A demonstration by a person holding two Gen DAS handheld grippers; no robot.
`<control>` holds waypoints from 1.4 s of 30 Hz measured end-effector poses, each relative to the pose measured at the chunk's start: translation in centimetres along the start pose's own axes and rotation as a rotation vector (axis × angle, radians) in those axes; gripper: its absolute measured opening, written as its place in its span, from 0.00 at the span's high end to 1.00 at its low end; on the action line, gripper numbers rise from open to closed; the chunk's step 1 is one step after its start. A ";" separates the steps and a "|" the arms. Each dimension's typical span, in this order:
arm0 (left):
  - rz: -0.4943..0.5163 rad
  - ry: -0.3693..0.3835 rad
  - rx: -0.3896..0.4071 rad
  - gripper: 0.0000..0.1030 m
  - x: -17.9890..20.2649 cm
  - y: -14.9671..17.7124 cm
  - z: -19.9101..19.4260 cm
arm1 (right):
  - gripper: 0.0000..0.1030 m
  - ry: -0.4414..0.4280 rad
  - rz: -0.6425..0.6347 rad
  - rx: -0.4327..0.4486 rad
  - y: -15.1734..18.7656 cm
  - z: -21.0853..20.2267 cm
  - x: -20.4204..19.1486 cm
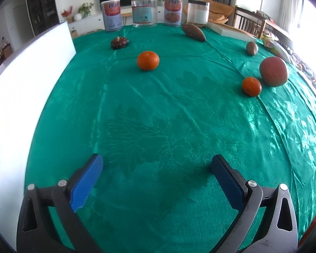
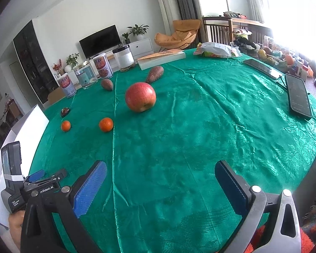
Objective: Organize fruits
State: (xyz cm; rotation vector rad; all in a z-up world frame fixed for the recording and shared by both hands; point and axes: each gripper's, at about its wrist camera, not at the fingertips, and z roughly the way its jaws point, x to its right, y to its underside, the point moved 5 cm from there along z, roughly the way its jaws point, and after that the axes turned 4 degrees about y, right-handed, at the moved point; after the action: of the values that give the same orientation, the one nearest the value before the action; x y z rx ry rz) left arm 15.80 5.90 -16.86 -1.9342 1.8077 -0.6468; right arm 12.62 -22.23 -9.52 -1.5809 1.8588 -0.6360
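Right now the left gripper [image 1: 157,165] has its two blue pads far apart, and they hold nothing and touch no fruit. The right gripper [image 2: 160,171] is wide too, with only green cloth between its pads. Both hang low over the near part of the table.

The big red apple [image 2: 140,97] is the landmark. It is round and red with yellow patches, and it lies a little on its side on the green tablecloth [image 2: 200,137], well ahead of the right gripper. A small orange [image 2: 106,124] sits near the apple, on its near left. Another small orange [image 2: 65,125] sits further left of the apple, well apart from it. Both are round and bright. Behind the apple lies a long brown sweet potato [image 2: 155,74]. Behind and left of the apple lies a smaller brown one [image 2: 107,84]. Far left of the apple sits a small dark lump [image 2: 64,112]; I cannot tell what it is.

Further behind the apple, at the table's far edge, stand two cans [image 2: 102,65], a clear jar [image 2: 85,76] and a tub with a black lid [image 2: 123,58], with a flat white box [image 2: 161,58] nearby. Well to the right of the apple lies a black phone [image 2: 298,96]. A white board [image 1: 21,88] stands at the table's left edge. The cloth is shiny with a leaf pattern.
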 end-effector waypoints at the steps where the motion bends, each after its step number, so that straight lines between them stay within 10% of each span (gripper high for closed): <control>1: 0.000 0.000 0.000 0.00 0.0 0.0 0.0 | 0.01 0.001 -0.001 0.000 0.0 0.0 0.0; 35: -0.002 0.005 0.000 0.01 0.0 0.0 0.0 | 0.01 -0.015 0.015 0.001 -0.1 -0.4 0.1; 42: -0.166 0.175 -0.063 0.02 -1.8 -4.9 -0.5 | 0.01 -0.023 0.016 -0.002 -0.1 -0.3 0.2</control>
State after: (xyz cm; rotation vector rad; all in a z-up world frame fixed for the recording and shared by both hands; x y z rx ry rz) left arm 19.37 8.03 -13.63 -2.1458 1.8007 -0.8472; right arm 12.39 -22.43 -9.27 -1.5664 1.8542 -0.6063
